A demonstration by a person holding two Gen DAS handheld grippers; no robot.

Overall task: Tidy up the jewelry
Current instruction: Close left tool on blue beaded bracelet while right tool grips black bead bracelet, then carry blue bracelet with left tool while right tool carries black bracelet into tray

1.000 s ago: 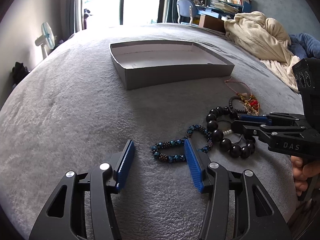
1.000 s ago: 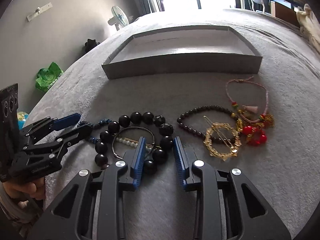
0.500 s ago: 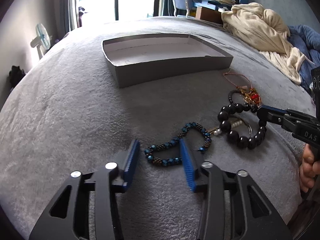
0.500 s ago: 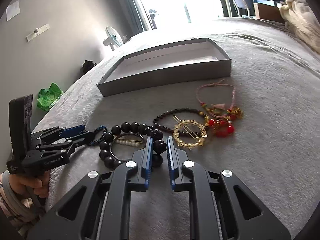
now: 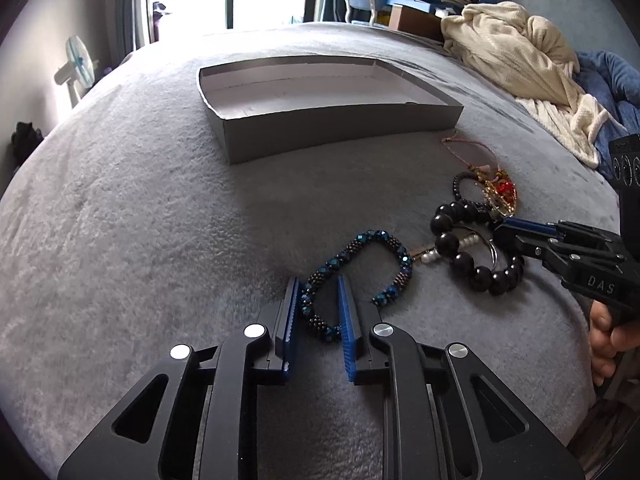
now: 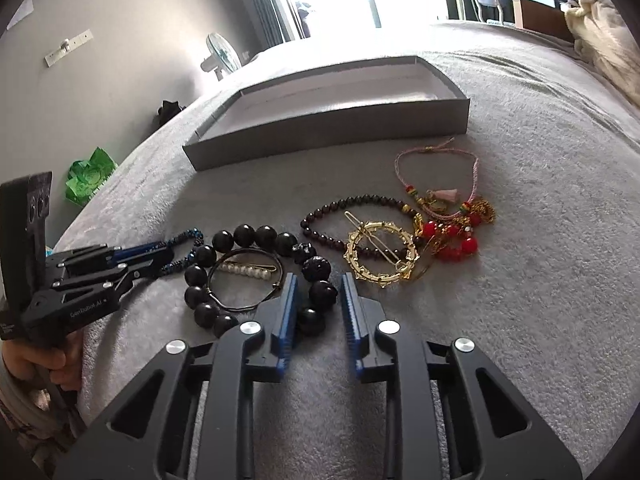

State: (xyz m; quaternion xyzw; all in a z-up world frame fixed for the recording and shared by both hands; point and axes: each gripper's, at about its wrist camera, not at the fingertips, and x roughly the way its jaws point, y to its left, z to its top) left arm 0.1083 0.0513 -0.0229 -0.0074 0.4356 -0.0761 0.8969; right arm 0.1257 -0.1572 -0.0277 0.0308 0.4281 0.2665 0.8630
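Jewelry lies on a grey bed in front of an open grey box (image 5: 340, 128), which also shows in the right wrist view (image 6: 328, 128). My left gripper (image 5: 318, 300) has narrowed around the near end of a blue beaded bracelet (image 5: 360, 260), pads close on both sides. My right gripper (image 6: 318, 296) straddles the near beads of a big black bead bracelet (image 6: 256, 236), jaws narrowly open, beads between the pads. Inside that bracelet lie a wire bangle and a pearl clip (image 6: 248, 270). To the right are a dark small-bead bracelet (image 6: 360, 204), a gold ring clip (image 6: 380, 256), red bead jewelry (image 6: 452, 240) and a pink cord bracelet (image 6: 440, 168).
A cream blanket (image 5: 520, 56) is heaped at the far right of the bed. A fan (image 6: 220, 54), a green bag (image 6: 90, 176) and a desk with a chair (image 5: 368, 0) stand beyond the bed's edges. The box is empty inside.
My left gripper has closed in from wide open and moved onto the blue bracelet's near end. My right gripper narrowed around the black beads, then opened slightly.
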